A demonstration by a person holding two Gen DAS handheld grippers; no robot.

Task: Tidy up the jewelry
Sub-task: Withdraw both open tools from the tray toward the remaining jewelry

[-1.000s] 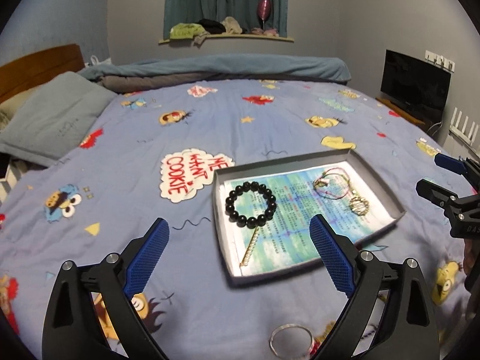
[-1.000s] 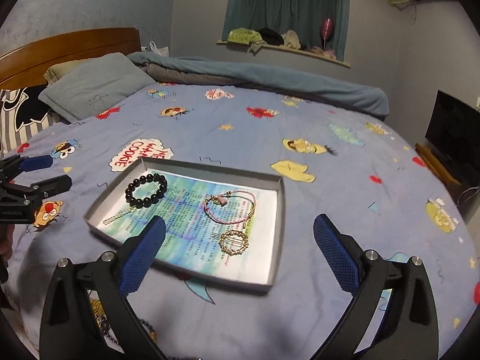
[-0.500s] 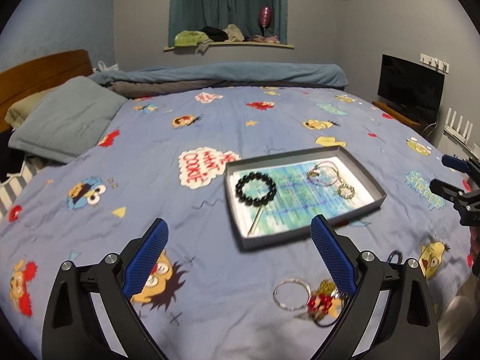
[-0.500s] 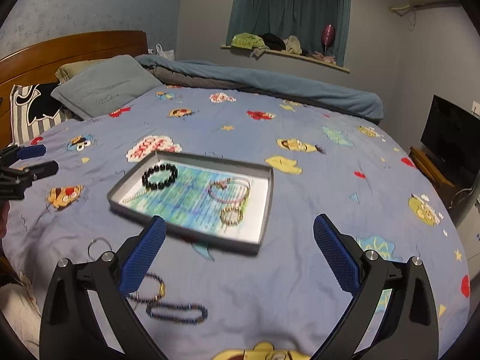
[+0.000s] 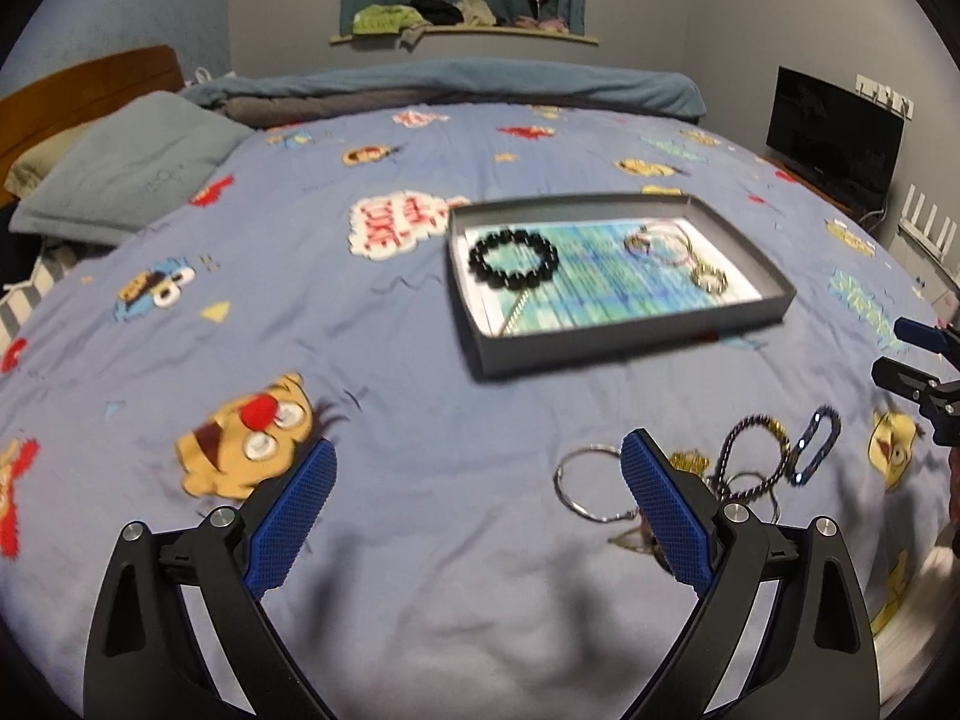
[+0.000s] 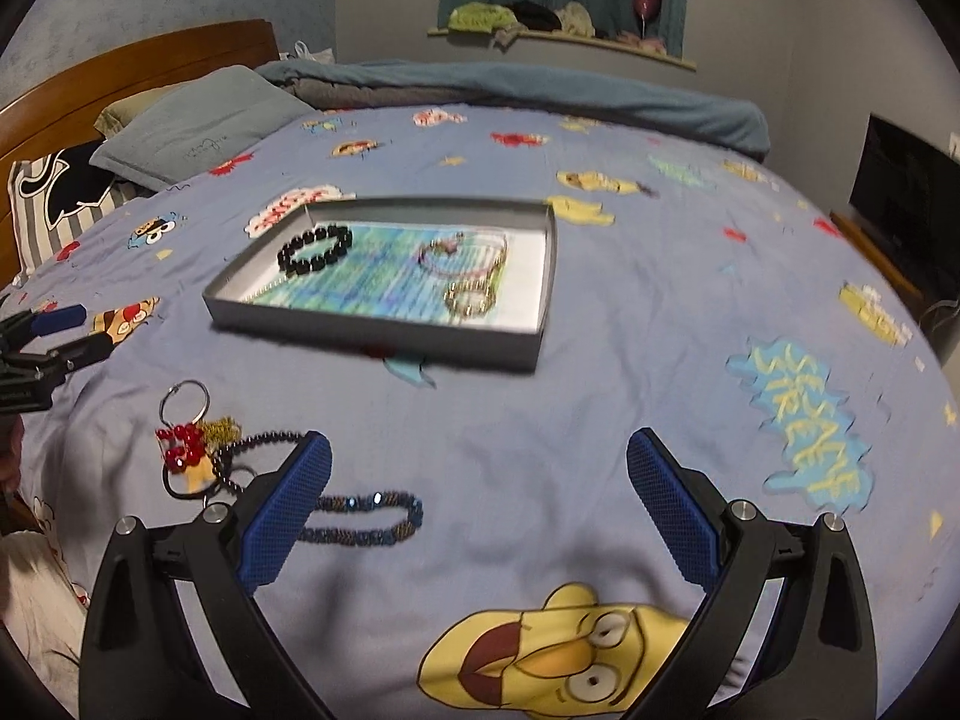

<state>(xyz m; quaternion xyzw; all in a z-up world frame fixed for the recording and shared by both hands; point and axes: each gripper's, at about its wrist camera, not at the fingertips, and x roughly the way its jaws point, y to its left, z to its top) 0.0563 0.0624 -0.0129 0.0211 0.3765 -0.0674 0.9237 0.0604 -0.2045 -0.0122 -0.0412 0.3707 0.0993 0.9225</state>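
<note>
a shallow grey tray (image 5: pixel 636 339) is lying on the blue cartoon-print bedspread (image 5: pixel 420 408), lined with a printed blue-green sheet. inside it, a black bead bracelet (image 5: pixel 513 258) is sitting toward the left end, a thin gold chain (image 5: pixel 515 311) is lying just in front of it, a pink cord bracelet (image 5: pixel 660 240) is resting toward the right, and a small gold ring-shaped piece (image 5: pixel 708 281) is lying just beside the cord bracelet.

the left gripper (image 5: pixel 477 504) is hovering above the bedspread in front of the tray, its blue-padded fingers (image 5: pixel 291 519) spread wide apart and gripping nothing. the right gripper (image 6: pixel 480 504) is likewise hanging released, its jaws wide and empty.

a cluster of loose jewellery is waiting on the bedspread outside the tray, between the two grippers: a plain silver bangle (image 5: pixel 585 483), a red bead cluster (image 6: pixel 183 447), a tangle of gold chain (image 6: pixel 219 429), a dark twisted-bead bracelet (image 5: pixel 753 459) and a dark blue sparkling bracelet (image 6: pixel 375 519). the blue bracelet is lying just beside the right gripper's left finger, partly behind it. the frames are motion-blurred, so fine details of the pile are not readable.

a grey pillow (image 6: pixel 198 126) is lying at the wooden headboard (image 6: pixel 138 69).
</note>
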